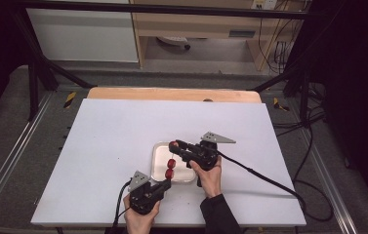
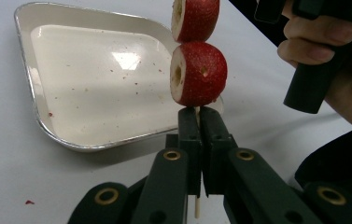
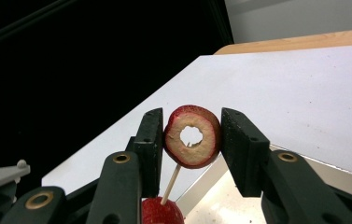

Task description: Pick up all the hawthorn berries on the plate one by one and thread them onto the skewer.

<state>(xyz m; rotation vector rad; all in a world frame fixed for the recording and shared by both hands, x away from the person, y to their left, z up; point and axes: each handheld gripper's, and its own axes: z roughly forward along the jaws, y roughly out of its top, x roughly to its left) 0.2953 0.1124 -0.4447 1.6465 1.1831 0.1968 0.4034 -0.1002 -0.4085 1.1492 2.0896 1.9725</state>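
Observation:
My left gripper (image 1: 166,183) (image 2: 197,116) is shut on a thin wooden skewer (image 2: 196,207) that stands upright out of its jaws. Two red cored fruits are threaded on it, a lower one (image 2: 199,74) (image 1: 169,173) and an upper one (image 2: 194,16) (image 1: 171,162). My right gripper (image 1: 175,145) (image 3: 191,115) reaches in above them and is shut on a third red fruit (image 3: 192,136) (image 1: 173,144), a ring with a hollow core. The skewer's tip (image 3: 171,184) meets that ring from below. All of this hangs over the near edge of a small metal tray (image 1: 159,155) (image 2: 47,130).
The tray is empty apart from red crumbs and sits on a white board (image 1: 123,126) on the table. A wooden strip (image 1: 172,93) runs along the far edge. Cables trail from both grippers, the right one's (image 1: 269,180) across the board.

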